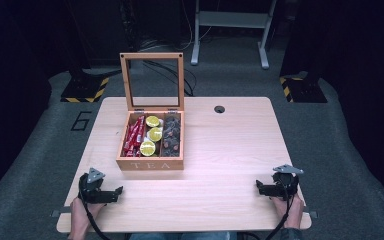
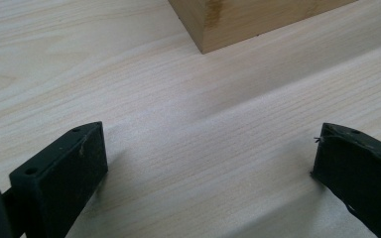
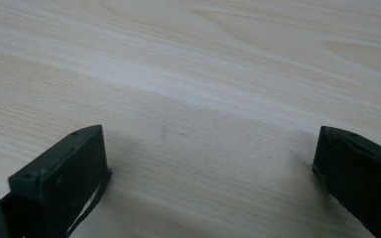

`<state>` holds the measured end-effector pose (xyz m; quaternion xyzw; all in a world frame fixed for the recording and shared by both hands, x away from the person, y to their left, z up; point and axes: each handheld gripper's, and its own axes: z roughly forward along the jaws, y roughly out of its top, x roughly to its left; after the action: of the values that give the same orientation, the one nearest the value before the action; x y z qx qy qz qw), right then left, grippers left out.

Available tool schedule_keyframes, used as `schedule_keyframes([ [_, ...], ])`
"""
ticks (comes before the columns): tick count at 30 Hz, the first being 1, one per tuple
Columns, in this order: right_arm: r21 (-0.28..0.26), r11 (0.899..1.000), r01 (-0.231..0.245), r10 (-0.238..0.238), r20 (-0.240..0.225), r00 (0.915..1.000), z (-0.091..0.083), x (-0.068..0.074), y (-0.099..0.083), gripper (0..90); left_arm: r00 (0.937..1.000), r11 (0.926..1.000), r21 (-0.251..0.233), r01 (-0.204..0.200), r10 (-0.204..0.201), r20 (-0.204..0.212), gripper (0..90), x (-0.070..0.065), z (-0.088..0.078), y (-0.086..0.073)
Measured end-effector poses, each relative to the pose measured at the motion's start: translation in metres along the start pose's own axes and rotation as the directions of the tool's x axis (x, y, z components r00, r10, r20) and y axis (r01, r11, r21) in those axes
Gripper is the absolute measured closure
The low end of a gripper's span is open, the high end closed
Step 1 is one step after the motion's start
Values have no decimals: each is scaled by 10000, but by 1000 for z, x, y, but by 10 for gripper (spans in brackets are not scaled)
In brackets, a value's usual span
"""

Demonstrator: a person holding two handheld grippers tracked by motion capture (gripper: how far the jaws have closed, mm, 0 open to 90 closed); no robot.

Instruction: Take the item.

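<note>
Resting low on the table, the left gripper has its jaws wide apart with nothing between them; in the left gripper view only bare wood lies between the two black jaws. From this gripper, the tea box is at about 1 o'clock, near but not touching, and one of its corners shows at the top of that view. The right gripper also stands wide and empty, at the table's near right corner, well apart from the box, which is at about 10 o'clock from it.

The box lid stands upright and open. Inside are red packets in the left compartment, yellow rounds in the middle one, and dark pieces in the right one.

I think the risks come from the approach. A gripper that comes in low could push the box wall and slide the box away. A high reach from the front could knock the lid and make it fall shut. The compartments are narrow, so wide jaws may catch a divider or take two packets together.
</note>
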<state>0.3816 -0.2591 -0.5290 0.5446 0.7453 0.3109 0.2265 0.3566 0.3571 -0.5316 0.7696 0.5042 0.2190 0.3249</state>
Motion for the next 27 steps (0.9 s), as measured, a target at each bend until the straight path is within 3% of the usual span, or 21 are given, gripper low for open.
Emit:
schedule_keyframes([
  [11, -15, 10000, -52, 52, 10, 10000, 0, 0, 0, 0, 9995, 9983, -496, 292, -285, 142, 1, 0, -15, 7],
  [19, -8, 9999, -107, 107, 19, 9999, 0, 1, 0, 0, 9992, 9946, -1030, 141, -101, 393, 1, -8, -38, 42],
  [21, -10, 9999, -110, 110, 20, 9999, 0, 1, 0, 0, 9992, 9933, -1146, 128, -83, 394, 1, -9, -40, 47],
  [26, -8, 10000, -98, 98, 16, 10000, 0, 1, 0, 0, 9986, 9890, -1470, -161, 233, 470, 2, -18, -42, 82],
  [27, -8, 10000, -98, 98, 16, 10000, 0, 1, 0, 0, 9986, 9890, -1470, -161, 233, 470, 4, -18, -42, 82],
])
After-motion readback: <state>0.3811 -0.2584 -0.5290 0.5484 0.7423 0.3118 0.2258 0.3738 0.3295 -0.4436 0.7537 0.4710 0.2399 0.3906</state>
